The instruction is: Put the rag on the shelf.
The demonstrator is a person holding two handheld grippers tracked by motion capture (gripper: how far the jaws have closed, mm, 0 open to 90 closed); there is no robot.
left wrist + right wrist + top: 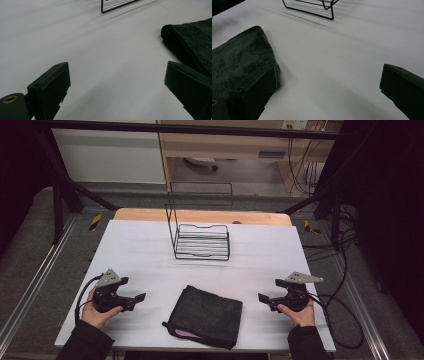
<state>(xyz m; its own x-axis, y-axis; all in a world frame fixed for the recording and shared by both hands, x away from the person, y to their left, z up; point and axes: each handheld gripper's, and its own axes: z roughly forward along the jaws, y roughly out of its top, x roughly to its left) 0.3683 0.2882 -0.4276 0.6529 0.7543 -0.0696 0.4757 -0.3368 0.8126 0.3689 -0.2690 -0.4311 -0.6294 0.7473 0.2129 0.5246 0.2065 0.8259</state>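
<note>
Both tongs, left (141,296) and right (262,296), gape empty beside the folded dark towel (207,315), soft and floppy, best pinched at a corner.

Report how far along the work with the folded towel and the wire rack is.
Nothing looks done: the folded dark towel lies flat on the white table, apart from the wire rack behind it. In hand: the left gripper and right gripper flank the towel, open, holding nothing. Grasping and moving the towel remain.
</note>
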